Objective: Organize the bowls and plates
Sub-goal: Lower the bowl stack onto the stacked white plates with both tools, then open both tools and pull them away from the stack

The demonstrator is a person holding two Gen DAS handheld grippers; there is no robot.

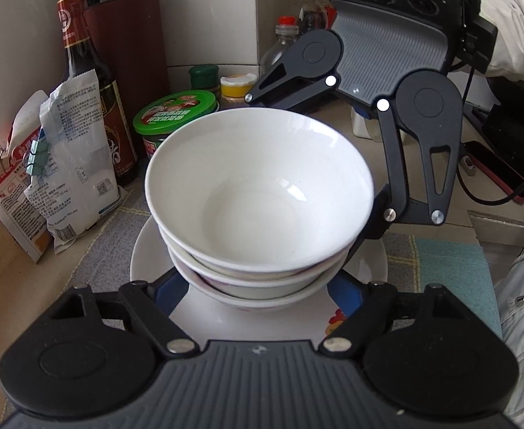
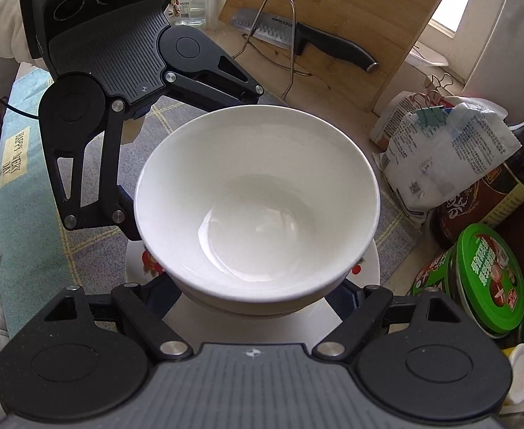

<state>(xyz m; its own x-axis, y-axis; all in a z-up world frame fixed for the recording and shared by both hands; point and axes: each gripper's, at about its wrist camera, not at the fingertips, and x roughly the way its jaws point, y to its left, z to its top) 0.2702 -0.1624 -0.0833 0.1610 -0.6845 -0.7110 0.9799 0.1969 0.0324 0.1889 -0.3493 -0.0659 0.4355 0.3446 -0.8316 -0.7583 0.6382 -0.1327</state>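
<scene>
A stack of three white bowls (image 1: 258, 193) stands on a white plate (image 1: 147, 250) with a red flower print, which lies on a checked mat. The stack fills the middle of the right wrist view too, top bowl (image 2: 255, 200) on the plate (image 2: 365, 268). My left gripper (image 1: 258, 286) is spread wide, its fingers on either side of the lowest bowl at the plate's near side. My right gripper (image 2: 258, 289) stands the same way on the opposite side. The bowls hide both sets of fingertips, so any contact is unclear.
A soy sauce bottle (image 1: 94, 82), clipped bags (image 1: 65, 164), a green-lidded jar (image 1: 176, 114), a knife block and small bottles crowd the counter's back. A cutting board (image 2: 337, 25), a knife (image 2: 305, 35) and a wire rack (image 2: 280, 43) stand behind.
</scene>
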